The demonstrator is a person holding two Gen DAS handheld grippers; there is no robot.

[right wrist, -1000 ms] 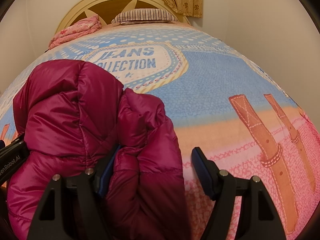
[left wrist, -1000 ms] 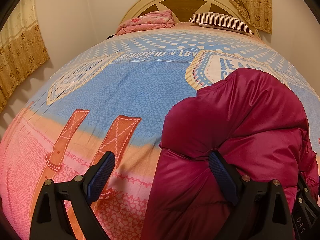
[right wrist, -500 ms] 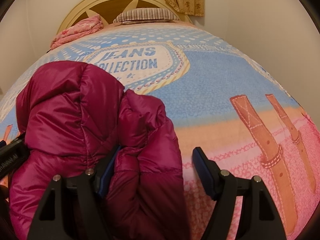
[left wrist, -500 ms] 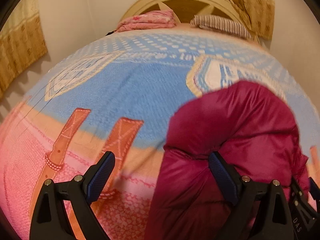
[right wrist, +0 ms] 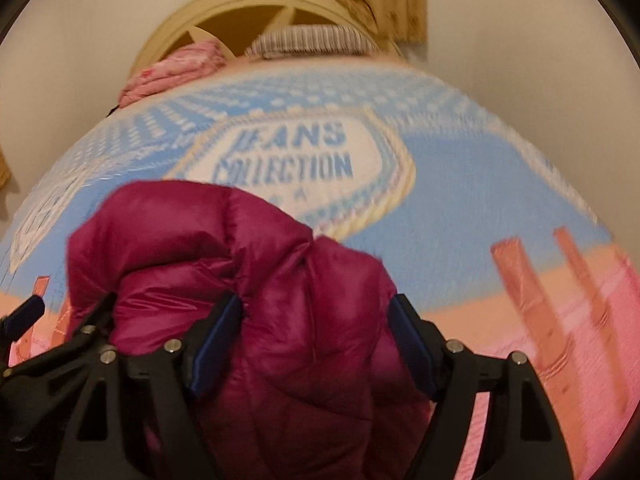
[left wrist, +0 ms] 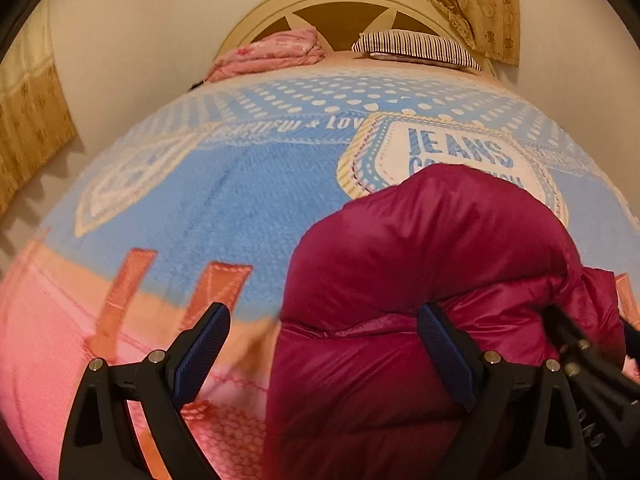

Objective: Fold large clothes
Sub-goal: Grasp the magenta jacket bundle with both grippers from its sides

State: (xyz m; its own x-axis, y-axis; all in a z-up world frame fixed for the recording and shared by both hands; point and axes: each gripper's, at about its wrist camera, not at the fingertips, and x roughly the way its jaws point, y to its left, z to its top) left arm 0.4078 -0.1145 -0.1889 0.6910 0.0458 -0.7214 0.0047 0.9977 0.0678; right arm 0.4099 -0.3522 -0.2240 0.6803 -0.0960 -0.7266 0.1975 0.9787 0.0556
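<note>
A magenta puffer jacket [left wrist: 420,272] lies bunched on the bed, low and right of centre in the left wrist view and low and left of centre in the right wrist view [right wrist: 224,264]. My left gripper [left wrist: 324,348] is open; its right finger [left wrist: 444,356] rests against the jacket's folded edge, its left finger over the bedspread. My right gripper [right wrist: 316,336] is open with a puffy fold of the jacket between its fingers. Each gripper shows at the edge of the other's view.
The bed is covered by a blue and pink printed bedspread [left wrist: 240,200] with a "JEANS COLLECTION" badge [right wrist: 296,156]. At the headboard [left wrist: 340,4] lie a folded pink blanket [left wrist: 272,52] and a striped pillow [left wrist: 416,46]. Curtains [left wrist: 28,120] hang at left and behind.
Both grippers have moved back and tilted, so the jacket sits lower and closer in view. The right gripper has shifted left, and the jacket fold is now between its fingers. Both views are blurred.
</note>
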